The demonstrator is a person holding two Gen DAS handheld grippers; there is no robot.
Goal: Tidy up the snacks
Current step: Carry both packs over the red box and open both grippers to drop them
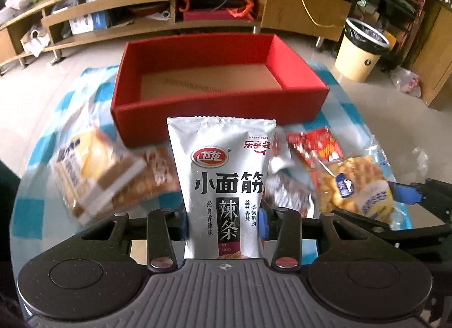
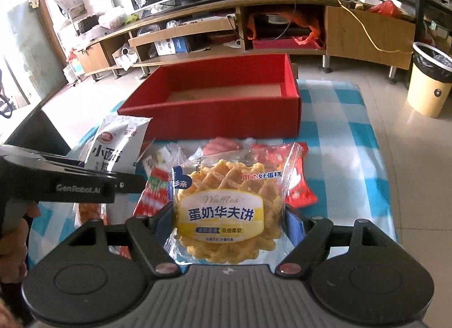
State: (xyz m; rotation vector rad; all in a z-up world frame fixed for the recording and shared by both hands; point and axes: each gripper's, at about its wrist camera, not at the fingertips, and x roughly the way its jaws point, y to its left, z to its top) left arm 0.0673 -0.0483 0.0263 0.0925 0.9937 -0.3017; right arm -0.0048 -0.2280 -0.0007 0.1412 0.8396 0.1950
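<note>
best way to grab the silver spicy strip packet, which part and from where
Grip the silver packet across its lower half, jaws on the two long side edges, coming from its bottom end. It is flat and narrow, so it fits between them, as the left gripper holds it now.

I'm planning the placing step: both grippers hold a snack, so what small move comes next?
Probably carry the silver pouch in the left gripper forward over the red box, which stands open just beyond it; the right gripper with its waffle pack can follow.

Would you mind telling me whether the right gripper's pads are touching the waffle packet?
Touching. The right wrist view shows the blue pads pressed against both sides of the waffle packet held in the right gripper.
</note>
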